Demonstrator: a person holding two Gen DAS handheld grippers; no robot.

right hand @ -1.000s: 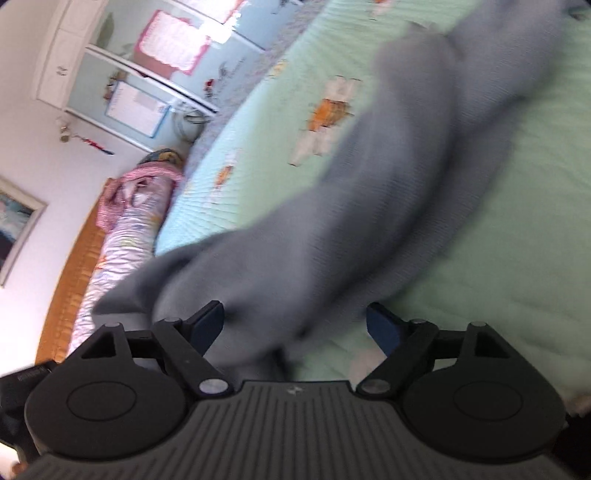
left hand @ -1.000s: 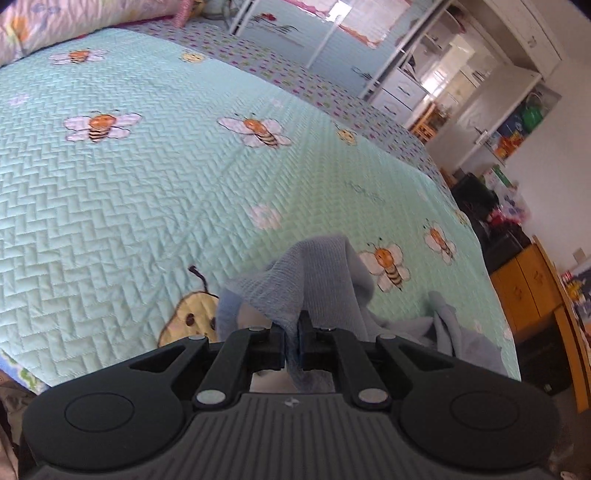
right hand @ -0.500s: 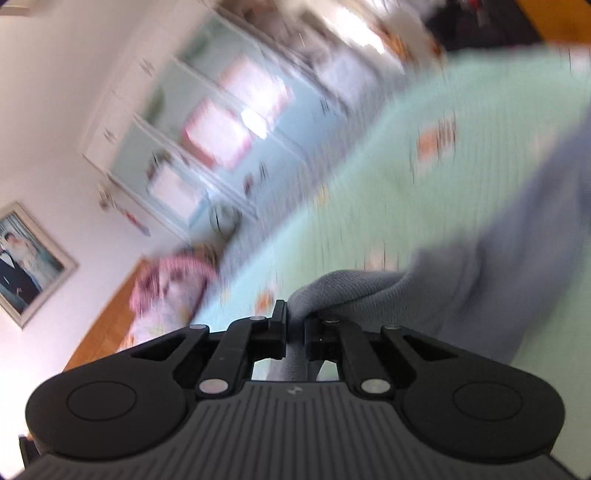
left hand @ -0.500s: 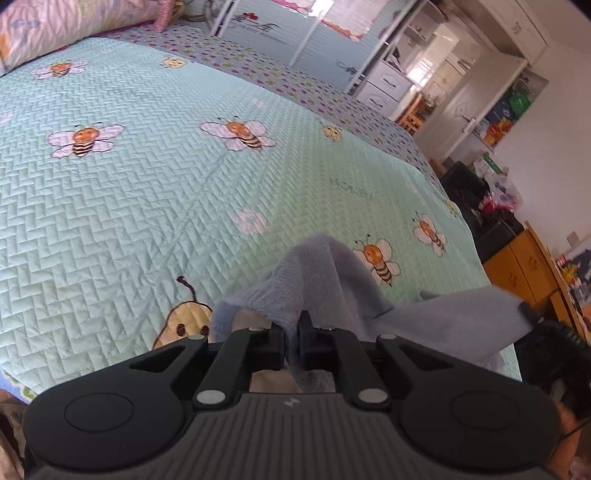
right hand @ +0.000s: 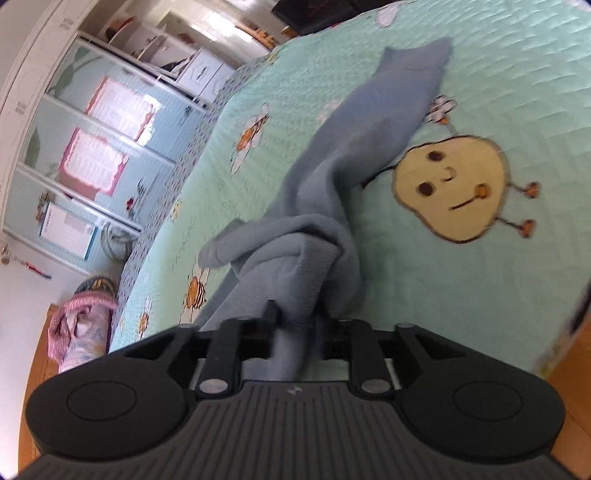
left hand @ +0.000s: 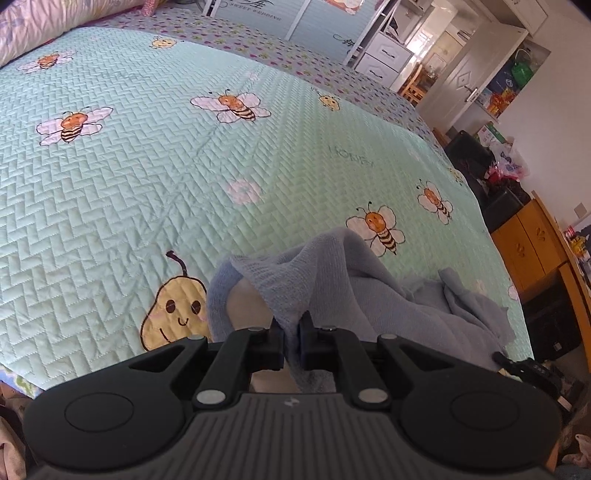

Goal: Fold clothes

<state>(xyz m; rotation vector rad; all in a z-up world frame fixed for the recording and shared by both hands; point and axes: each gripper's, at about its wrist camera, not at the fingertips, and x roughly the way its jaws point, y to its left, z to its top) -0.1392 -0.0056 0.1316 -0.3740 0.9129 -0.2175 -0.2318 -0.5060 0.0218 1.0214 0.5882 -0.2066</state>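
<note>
Bee-print quilt (left hand: 155, 177), wardrobe (right hand: 92, 155), pillow (left hand: 55, 22)

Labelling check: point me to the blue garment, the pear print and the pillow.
garment (right hand: 373, 122), right wrist view, on the flat stretch lying over the quilt.
pear print (left hand: 175, 314), left wrist view, on its yellow face.
pillow (right hand: 79, 332), right wrist view, on its pink patterned end.

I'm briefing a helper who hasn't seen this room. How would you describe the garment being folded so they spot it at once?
Start at the mint quilt printed with bees that covers the bed. Near its closest edge, beside the yellow smiling pear, lies a rumpled blue-grey knit garment. It is the only loose cloth on the quilt, and the left gripper and right gripper are each clamped on a fold of it.
</note>
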